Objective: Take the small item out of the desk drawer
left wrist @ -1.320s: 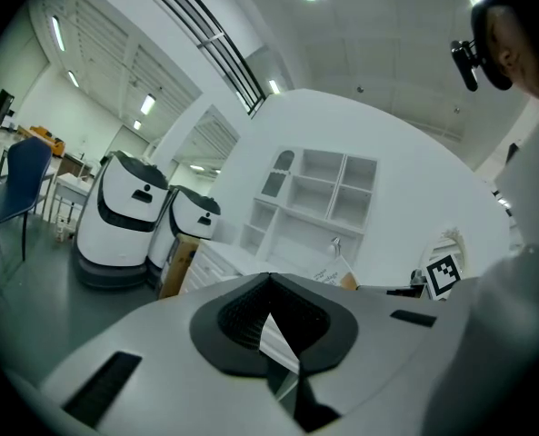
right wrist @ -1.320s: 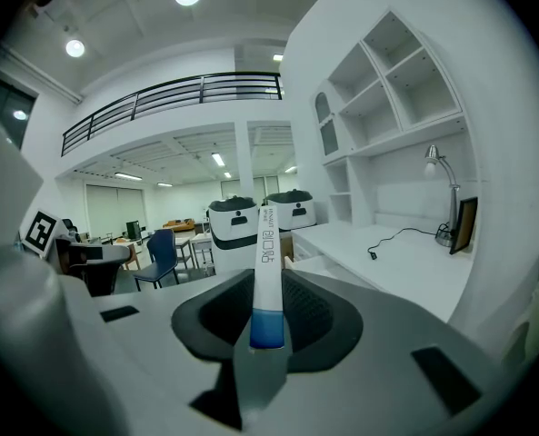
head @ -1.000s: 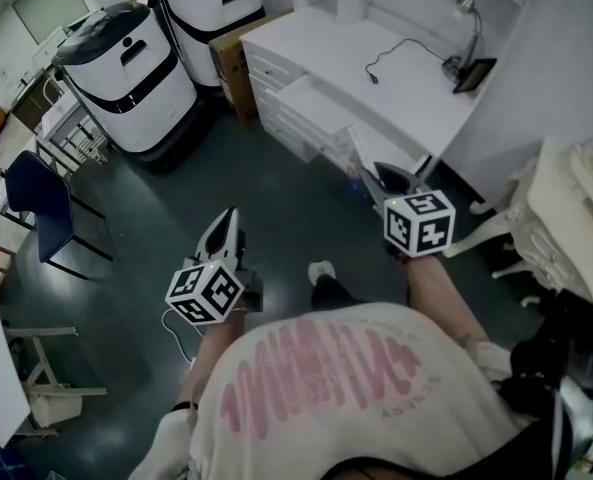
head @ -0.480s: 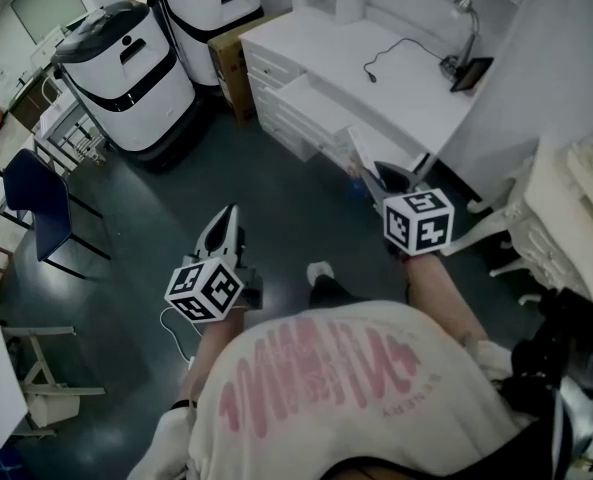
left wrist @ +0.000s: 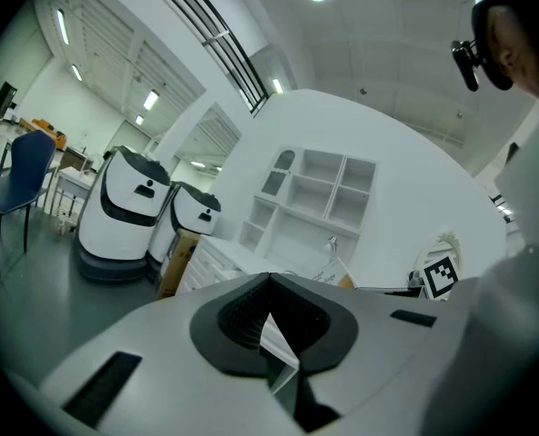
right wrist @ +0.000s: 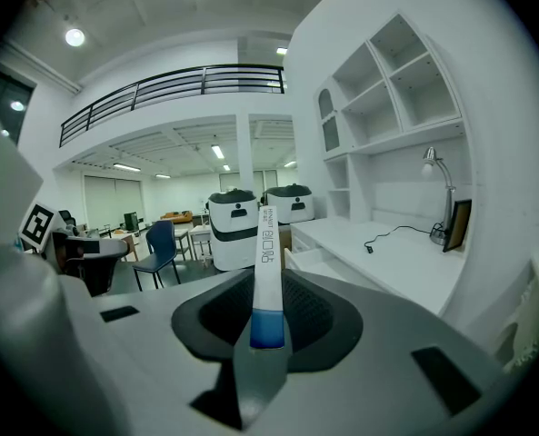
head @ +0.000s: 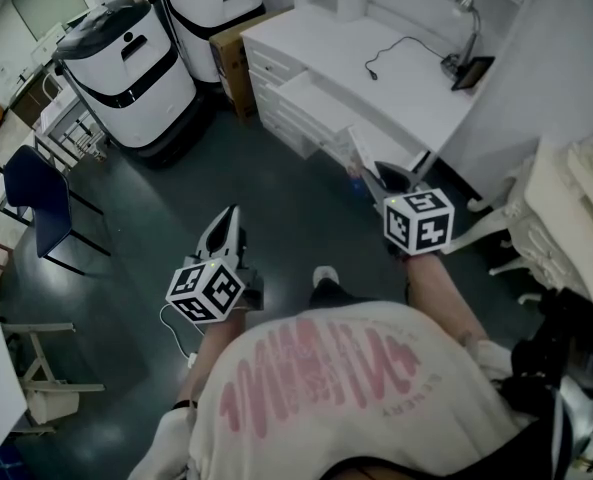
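My right gripper [head: 374, 180] is shut on a slim white pack with a blue end [right wrist: 265, 271], which stands upright out of the jaws. In the head view the pack [head: 356, 150] shows just in front of the white desk [head: 416, 98]. The desk's drawer [head: 311, 96] stands pulled open, to the left of the pack and apart from it. The right gripper view shows that drawer [right wrist: 307, 260] beyond the pack. My left gripper [head: 223, 230] hangs over the dark floor, well short of the desk, its jaws closed to a point with nothing in them [left wrist: 274, 345].
Two white-and-black wheeled machines [head: 126, 68] and a cardboard box [head: 234, 56] stand left of the desk. On the desk are a lamp [head: 463, 8], a black cable [head: 401, 48] and a dark frame [head: 474, 73]. A blue chair [head: 36, 203] is far left, a white chair [head: 561, 218] at right.
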The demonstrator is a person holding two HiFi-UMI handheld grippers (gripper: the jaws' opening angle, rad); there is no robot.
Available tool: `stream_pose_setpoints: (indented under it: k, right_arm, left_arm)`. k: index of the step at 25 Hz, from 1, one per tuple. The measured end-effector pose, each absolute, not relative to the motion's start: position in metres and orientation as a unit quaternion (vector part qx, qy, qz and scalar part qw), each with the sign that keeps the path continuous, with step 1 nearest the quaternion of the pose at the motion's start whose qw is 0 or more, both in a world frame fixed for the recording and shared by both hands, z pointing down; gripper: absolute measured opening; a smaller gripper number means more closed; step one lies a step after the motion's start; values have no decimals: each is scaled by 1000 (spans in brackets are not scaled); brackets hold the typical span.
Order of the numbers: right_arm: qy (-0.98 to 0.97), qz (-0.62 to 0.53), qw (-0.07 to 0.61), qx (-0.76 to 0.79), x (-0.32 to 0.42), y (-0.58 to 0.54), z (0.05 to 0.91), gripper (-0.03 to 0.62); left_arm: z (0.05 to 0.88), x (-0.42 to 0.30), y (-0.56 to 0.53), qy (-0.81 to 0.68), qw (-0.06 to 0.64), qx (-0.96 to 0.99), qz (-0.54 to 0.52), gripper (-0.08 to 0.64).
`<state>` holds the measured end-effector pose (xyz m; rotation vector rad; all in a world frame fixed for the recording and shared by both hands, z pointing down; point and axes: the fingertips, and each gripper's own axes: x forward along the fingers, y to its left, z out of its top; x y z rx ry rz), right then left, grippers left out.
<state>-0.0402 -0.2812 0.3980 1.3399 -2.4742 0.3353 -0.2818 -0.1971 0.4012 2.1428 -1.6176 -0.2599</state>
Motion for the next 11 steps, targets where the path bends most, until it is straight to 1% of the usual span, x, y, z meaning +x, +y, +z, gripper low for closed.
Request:
stream_pose_setpoints:
  k: [11]
  right_arm:
    - [-860, 120, 157, 470, -30, -286, 406, 103]
  left_arm:
    - [405, -273, -205, -580, 222, 778, -92, 29]
